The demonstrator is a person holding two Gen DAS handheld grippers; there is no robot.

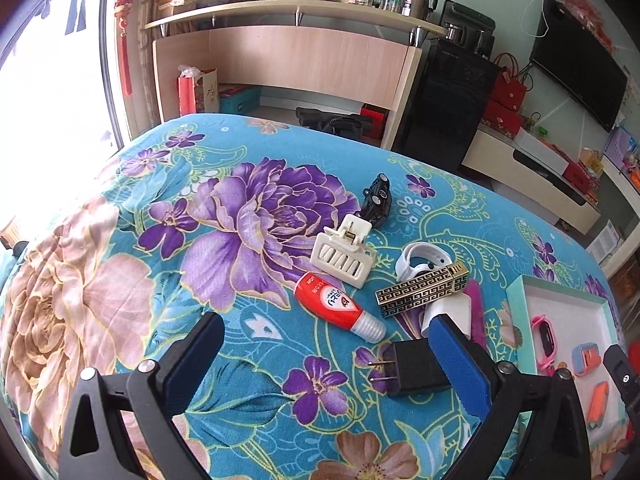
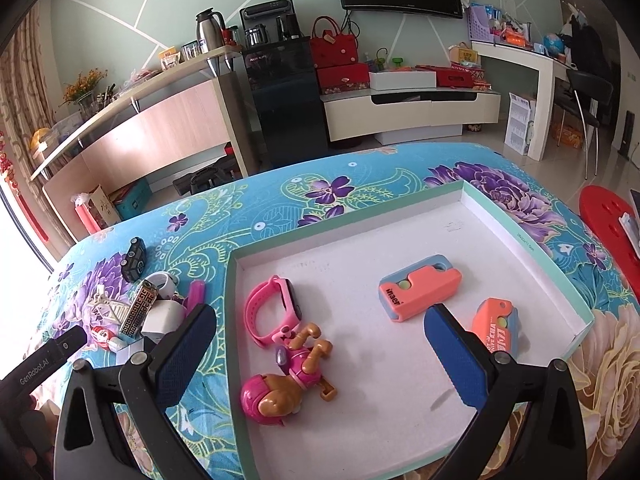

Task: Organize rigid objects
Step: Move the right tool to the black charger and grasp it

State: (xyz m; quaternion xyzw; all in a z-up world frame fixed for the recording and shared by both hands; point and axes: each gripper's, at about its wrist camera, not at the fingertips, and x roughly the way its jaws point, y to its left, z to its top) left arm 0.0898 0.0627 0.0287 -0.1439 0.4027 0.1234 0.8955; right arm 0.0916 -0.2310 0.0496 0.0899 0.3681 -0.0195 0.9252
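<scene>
Left wrist view: left tongs [image 1: 326, 338] spread wide, released, nothing between the blue pads, hovering over the flower-print cloth [image 1: 120, 280] covering the surface. Just beyond the right pad [image 1: 456, 360], a black plug adapter [image 1: 412, 368] lying flat, prongs pointing left. Further on, a red-and-white tube [image 1: 340, 306], a cream hair claw [image 1: 344, 256], a gold patterned lighter [image 1: 424, 288] leaning over a white strap [image 1: 416, 258] and a white block [image 1: 448, 312], and a magenta piece [image 1: 476, 308] beside them. A black toy car [image 1: 376, 200] farthest back, touching the claw. Wide bare cloth to the left of the cluster and under the tongs; far edge of the surface curving away well behind the car. At the right edge, a mint-rimmed tray [image 1: 520, 300], well apart from the plug.

Right wrist view: right tongs [image 2: 320, 342] likewise released, held over the white floor of the mint-rimmed tray [image 2: 400, 196]. Inside, near the left wall, a pink watch [image 2: 272, 308] touching a pink puppy figure [image 2: 288, 376]; toward the right wall, two orange-and-blue cases [image 2: 420, 292], apart from each other, the smaller one [image 2: 494, 328] just behind the right pad. Back half and front middle of the tray floor open. Cluster of loose items on the cloth left of the tray, the other handle [image 2: 44, 356] reaching in from the left edge.
</scene>
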